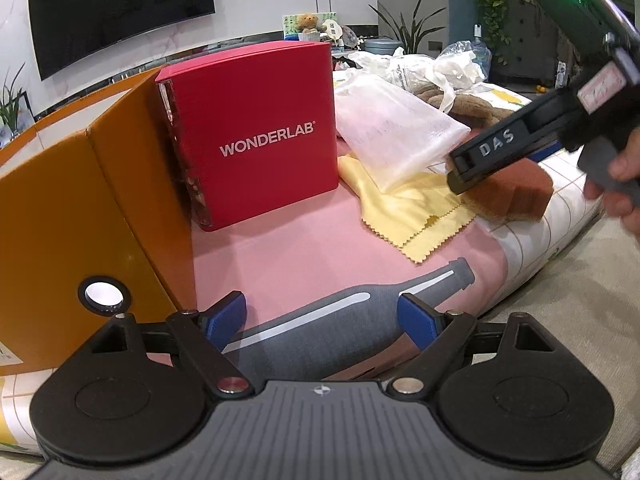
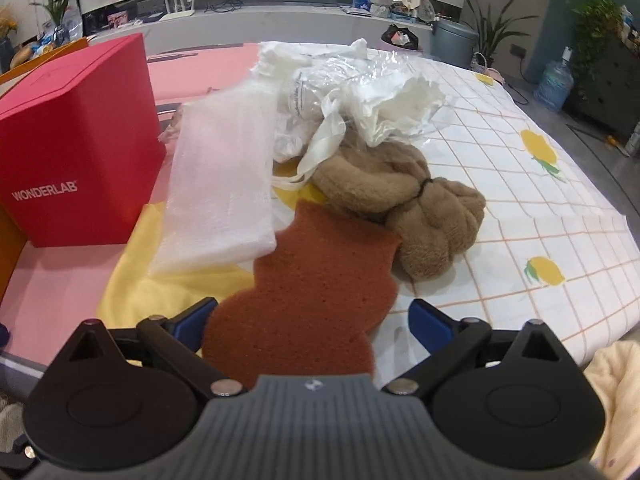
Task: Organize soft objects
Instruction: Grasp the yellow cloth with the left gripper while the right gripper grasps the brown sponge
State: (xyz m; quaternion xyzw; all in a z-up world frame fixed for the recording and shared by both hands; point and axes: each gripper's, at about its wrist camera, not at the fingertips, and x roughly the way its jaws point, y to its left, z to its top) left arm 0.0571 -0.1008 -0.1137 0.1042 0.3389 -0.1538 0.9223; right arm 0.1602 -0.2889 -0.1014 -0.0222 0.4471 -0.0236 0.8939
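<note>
On a bed covered partly by a pink cloth [image 1: 280, 248] and partly by a white grid-patterned sheet with yellow fruit prints [image 2: 520, 184], a heap of soft things lies to the right of a red box [image 1: 256, 128] marked WONDERLAB, which stands upright beside an orange box [image 1: 80, 208]. The right gripper [image 2: 316, 320] points steeply down over a rust-brown sponge [image 2: 320, 280] with a wavy outline; its blue-padded jaws stand spread wide on either side of the sponge's near end, and the right pad is clearly apart from it, while the left pad sits just beside its edge, so the sponge lies between them without being pinched. The sponge rests partly on a pale yellow cloth [image 1: 412, 208] with pinked edges and partly on the grid sheet. A white mesh pouch [image 2: 224, 192] lies across the yellow cloth, just left of the sponge and overlapping its far corner. Behind the sponge sits a bundled tan plush item [image 2: 420, 208], and beyond that a tangle of clear and white plastic bags [image 2: 360, 96]. The left gripper [image 1: 322, 316] hovers over the pink cloth near the orange box, its jaws spread with nothing between them. A hand [image 1: 624, 184] holds the right gripper's handle at the edge of the left wrist view.
</note>
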